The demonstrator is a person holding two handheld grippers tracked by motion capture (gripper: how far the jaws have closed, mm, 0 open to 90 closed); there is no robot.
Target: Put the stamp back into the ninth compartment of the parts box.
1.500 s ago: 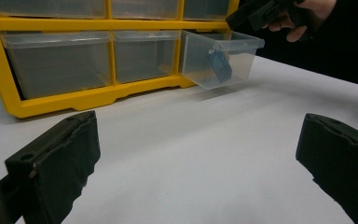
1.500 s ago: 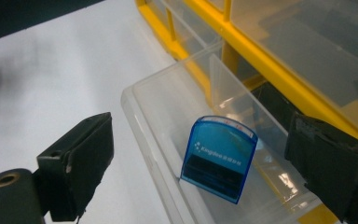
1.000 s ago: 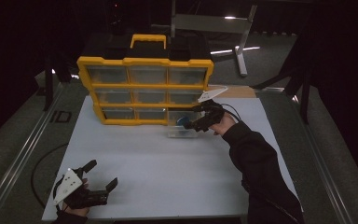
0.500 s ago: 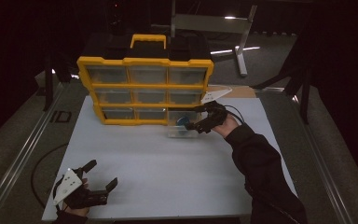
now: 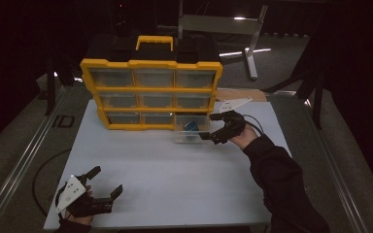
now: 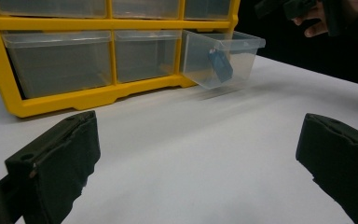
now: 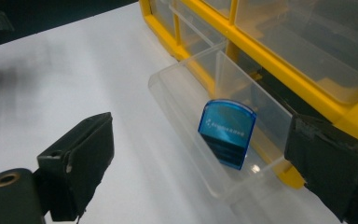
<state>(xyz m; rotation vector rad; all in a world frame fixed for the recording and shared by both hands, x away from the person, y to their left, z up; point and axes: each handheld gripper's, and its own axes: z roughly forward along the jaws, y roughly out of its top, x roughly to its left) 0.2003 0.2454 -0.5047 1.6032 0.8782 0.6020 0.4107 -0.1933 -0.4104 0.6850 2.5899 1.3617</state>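
**Bottom-right drawer pulled out, blue piece inside, right gripper drawn a little back**

Nearest to the person, at about 7 o'clock on the white table [image 5: 175,174], the left gripper [image 5: 102,187] is rested with its jaws spread wide; nothing is held between them. No change is seen there against the earlier high views.

Farther out, at about 2 o'clock, the right gripper [image 5: 212,127] is found just beside the clear drawer [image 5: 190,132]. Its jaws are spread, and in the right gripper view the drawer [image 7: 200,121] lies between and beyond them, not pinched. Compared with half a second ago, the gripper is seen slightly more toward the person, and the drawer stands pulled out from the bottom-right slot of the yellow organizer [image 5: 150,65]. Inside it, a small blue piece [image 7: 227,131] is leaned against the drawer wall. It is judged that the opening is nearly done and the blue piece can be reached next.

Some things stay unclear. The print on the blue piece cannot be read. Whether a jaw touches the drawer's rim cannot be told. The other drawers are cloudy, so their contents are not made out, and the background beyond 12 o'clock is dark.
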